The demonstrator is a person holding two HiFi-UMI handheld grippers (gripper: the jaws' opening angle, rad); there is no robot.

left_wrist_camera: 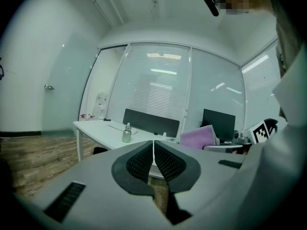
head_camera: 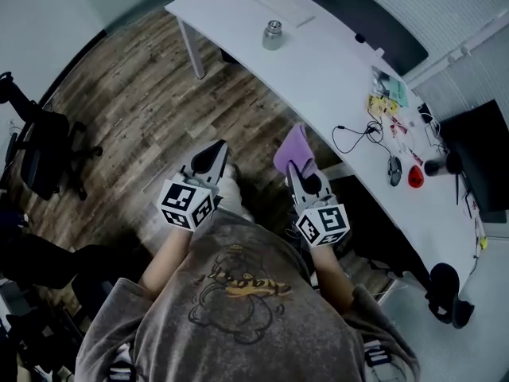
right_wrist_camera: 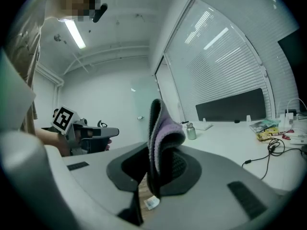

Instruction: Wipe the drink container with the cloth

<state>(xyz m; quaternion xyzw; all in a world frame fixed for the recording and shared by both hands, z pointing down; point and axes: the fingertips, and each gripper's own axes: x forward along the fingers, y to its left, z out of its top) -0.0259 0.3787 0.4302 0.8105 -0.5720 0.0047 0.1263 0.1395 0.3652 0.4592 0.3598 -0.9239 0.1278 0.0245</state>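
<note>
Right fingers [right_wrist_camera: 181, 166] tight on cloth [right_wrist_camera: 160, 133]; left fingers [left_wrist_camera: 139, 163] together

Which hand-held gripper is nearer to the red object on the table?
Right. The right hand-held gripper, shut on the cloth, is left of the red object in the head view; the left hand-held gripper is farther left.

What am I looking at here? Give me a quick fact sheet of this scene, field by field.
place: office with a white desk and a wood floor
bottle: metal, upright near the desk's far end, untouched
cloth: purple, pinched in the right gripper
left gripper: shut, empty
right gripper: shut on the cloth
position: both grippers over the floor, short of the desk
wiping: not begun
other desk things: cable, mouse, monitor
</note>
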